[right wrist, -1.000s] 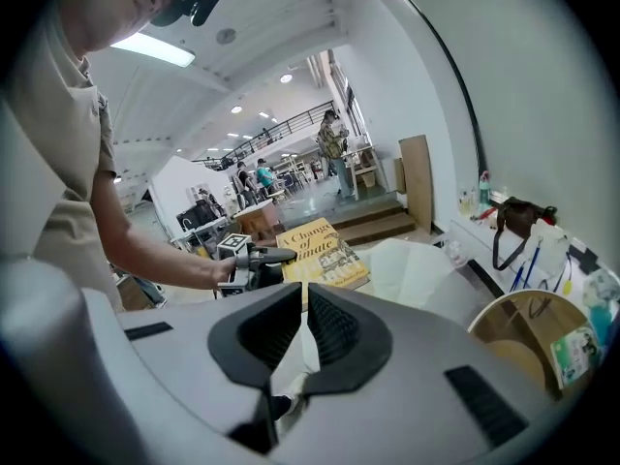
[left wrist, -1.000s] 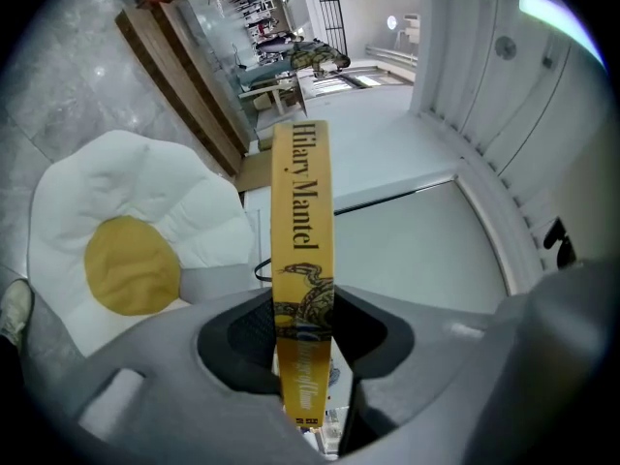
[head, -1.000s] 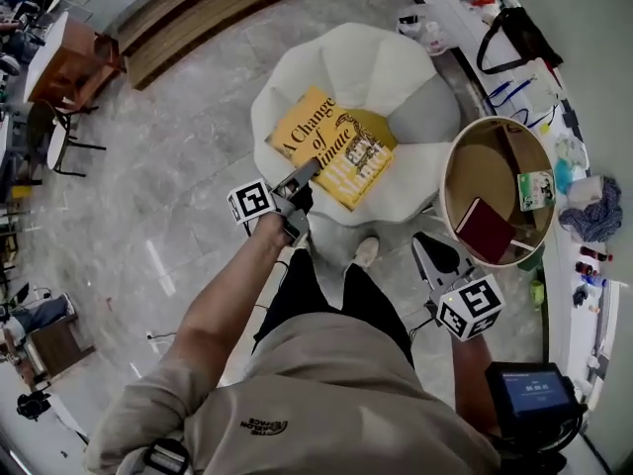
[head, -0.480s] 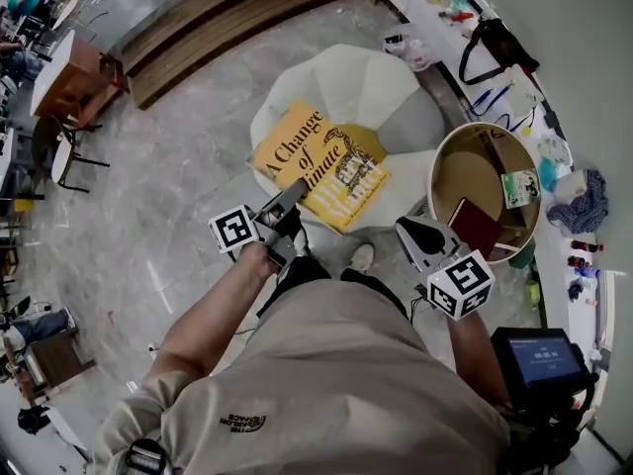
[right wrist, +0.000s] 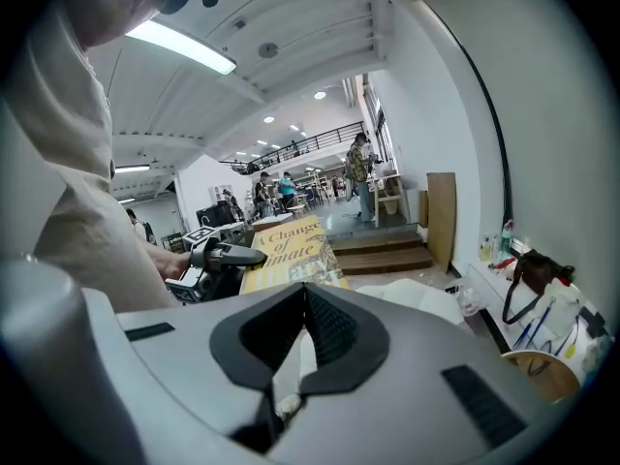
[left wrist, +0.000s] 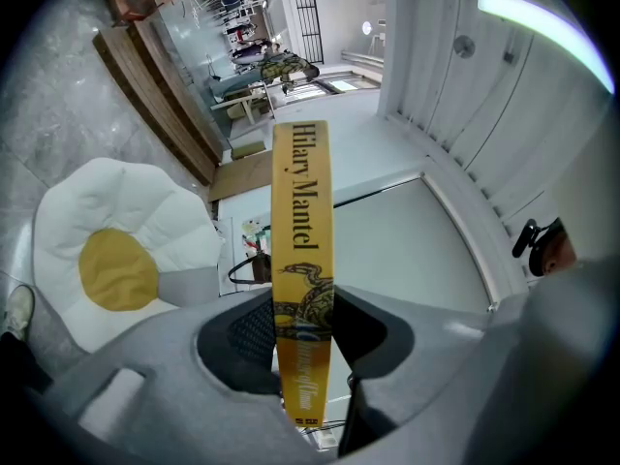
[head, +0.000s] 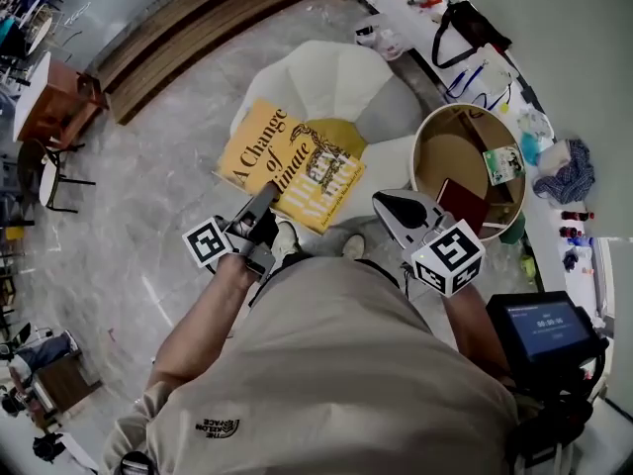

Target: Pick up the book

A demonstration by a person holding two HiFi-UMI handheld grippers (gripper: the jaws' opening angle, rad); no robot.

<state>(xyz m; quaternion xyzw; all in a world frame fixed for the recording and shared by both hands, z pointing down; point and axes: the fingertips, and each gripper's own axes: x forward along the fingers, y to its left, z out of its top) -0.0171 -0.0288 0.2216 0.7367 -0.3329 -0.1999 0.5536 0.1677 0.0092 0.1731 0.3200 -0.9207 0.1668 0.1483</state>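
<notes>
Head view: yellow book point(head: 292, 164) sits cover up, overlapping the near-left edge of the white flower-shaped cushion point(head: 341, 87). Left gripper point(head: 259, 204) is on the book's near edge, on the person's side of the cushion. Right gripper point(head: 392, 208) hangs near the cushion's near-right edge and touches nothing. A round basket point(head: 427, 135) stands just right of the cushion, with a dark red book point(head: 460, 204) inside.

Left gripper view: left gripper point(left wrist: 302, 332) jaws are clamped on the book point(left wrist: 302, 260), one on each cover, narrow gap filled by it. The yellow spine faces the camera and runs upward. The cushion point(left wrist: 116, 250), with its yellow centre, lies on the floor to the lower left, apart from the book.

Right gripper view: right gripper point(right wrist: 300, 308) jaws are pressed together with nothing between them. Beyond them, the book point(right wrist: 291, 250) is held tilted above and left of the cushion point(right wrist: 426, 303), with the left gripper point(right wrist: 228, 257) on its left edge.
</notes>
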